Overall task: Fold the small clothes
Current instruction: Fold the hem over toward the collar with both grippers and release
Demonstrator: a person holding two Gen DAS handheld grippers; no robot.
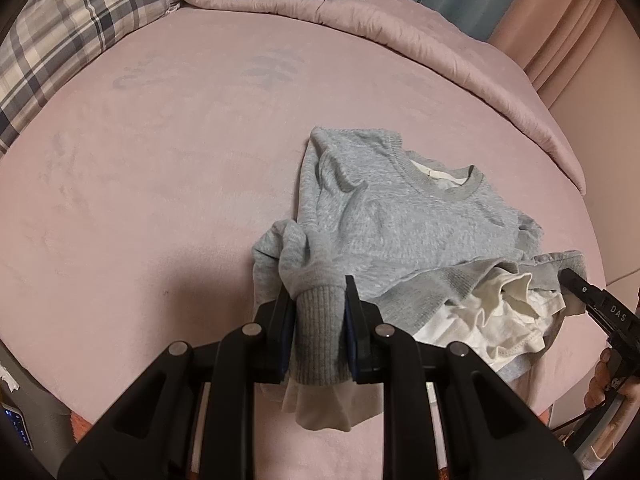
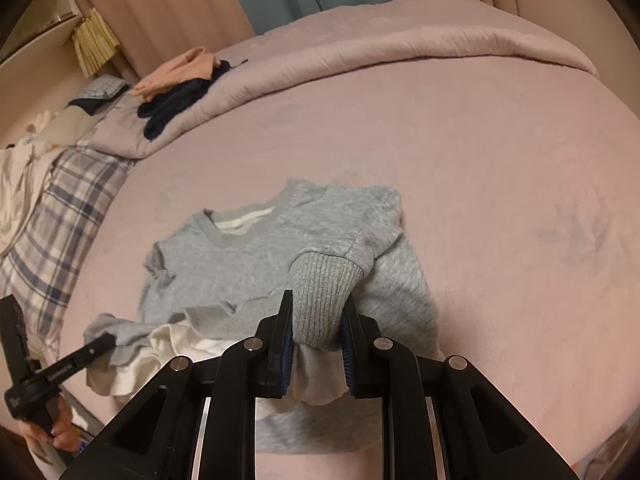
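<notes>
Clearly soft and light, the small grey knit sweatshirt (image 1: pixel 400 220) on the pink bed (image 1: pixel 160 200) droops from my left claw (image 1: pixel 318 308) and right claw (image 2: pixel 318 320), each clenched on a thick ribbed cuff, the surest hold.

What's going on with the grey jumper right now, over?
Left gripper shut on one ribbed cuff. Right gripper shut on the other cuff. Grey jumper crumpled on bed. Nothing blocking.
</notes>
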